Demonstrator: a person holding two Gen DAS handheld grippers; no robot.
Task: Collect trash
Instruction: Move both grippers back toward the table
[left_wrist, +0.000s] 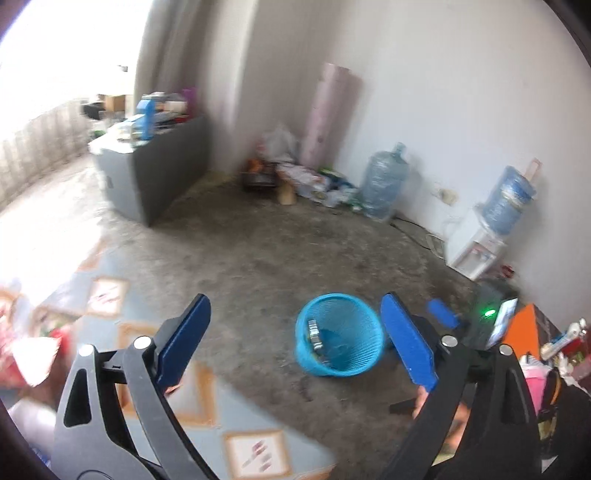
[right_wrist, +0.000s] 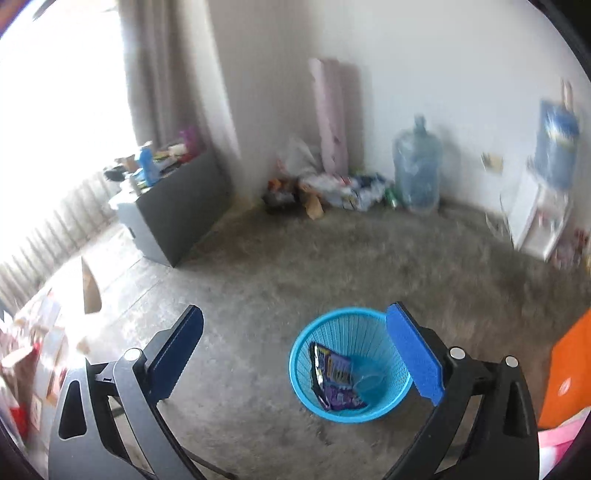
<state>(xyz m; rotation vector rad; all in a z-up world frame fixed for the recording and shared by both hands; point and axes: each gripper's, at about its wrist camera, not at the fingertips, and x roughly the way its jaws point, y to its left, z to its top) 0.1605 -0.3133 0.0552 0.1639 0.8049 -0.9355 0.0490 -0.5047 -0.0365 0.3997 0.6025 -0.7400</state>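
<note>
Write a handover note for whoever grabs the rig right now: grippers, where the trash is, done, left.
Left gripper: open, nothing between the pads.
Right gripper: open, also empty.
Round blue plastic mesh wastebasket stands on the grey floor ahead of both grippers.
Done: a purple snack wrapper lies inside the wastebasket.
Left: loose litter, bags and packaging, is piled at the far wall beside the clear water jug; blurred items also lie on the patterned mat to the left. Which count as trash is unclear from here.
</note>
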